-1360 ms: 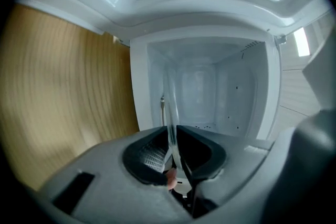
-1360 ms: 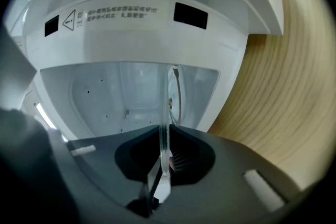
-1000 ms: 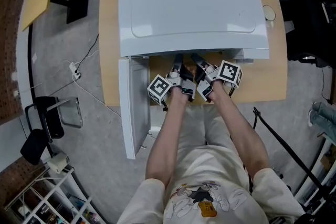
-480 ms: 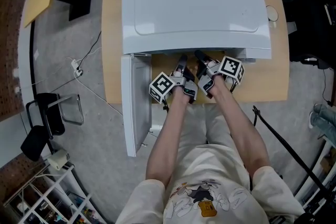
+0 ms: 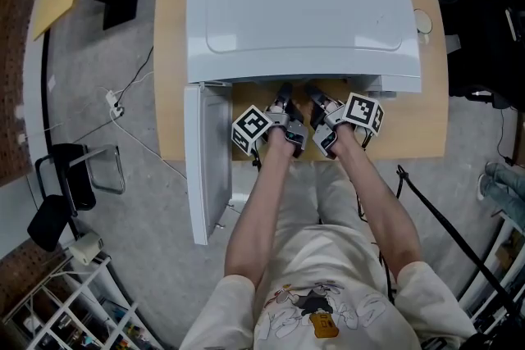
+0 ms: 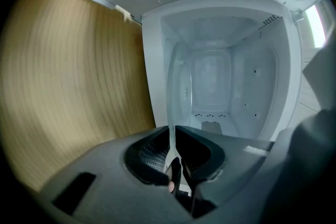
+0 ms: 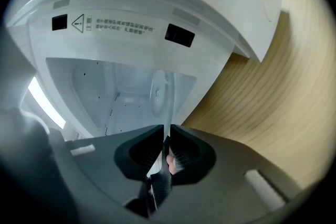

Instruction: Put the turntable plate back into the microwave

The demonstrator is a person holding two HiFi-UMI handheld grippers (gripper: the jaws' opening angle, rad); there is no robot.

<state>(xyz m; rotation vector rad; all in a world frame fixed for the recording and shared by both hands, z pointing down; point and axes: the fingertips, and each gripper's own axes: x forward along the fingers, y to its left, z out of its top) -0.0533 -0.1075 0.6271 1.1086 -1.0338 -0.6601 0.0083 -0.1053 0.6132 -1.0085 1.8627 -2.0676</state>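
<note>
The clear glass turntable plate (image 6: 176, 86) stands on edge, reaching into the white microwave's cavity (image 6: 220, 81). My left gripper (image 6: 172, 131) pinches its near rim and its jaws are closing on the glass. The right gripper view shows the same plate (image 7: 160, 94) edge-on. My right gripper (image 7: 167, 131) holds the rim too, its jaws easing open with the glass still between the pads. In the head view the left gripper (image 5: 284, 94) and the right gripper (image 5: 316, 97) sit side by side at the microwave (image 5: 299, 12) mouth. The plate is hidden there under the microwave top.
The microwave door (image 5: 205, 168) hangs open at the left of the opening. The wooden table (image 5: 418, 127) carries the microwave and a small round white object (image 5: 420, 19) at its right. A chair (image 5: 74, 176) and a cable (image 5: 131, 106) are on the floor to the left.
Both hands and grippers stay nearly where they were at the microwave's mouth; only the head view shifts slightly.
</note>
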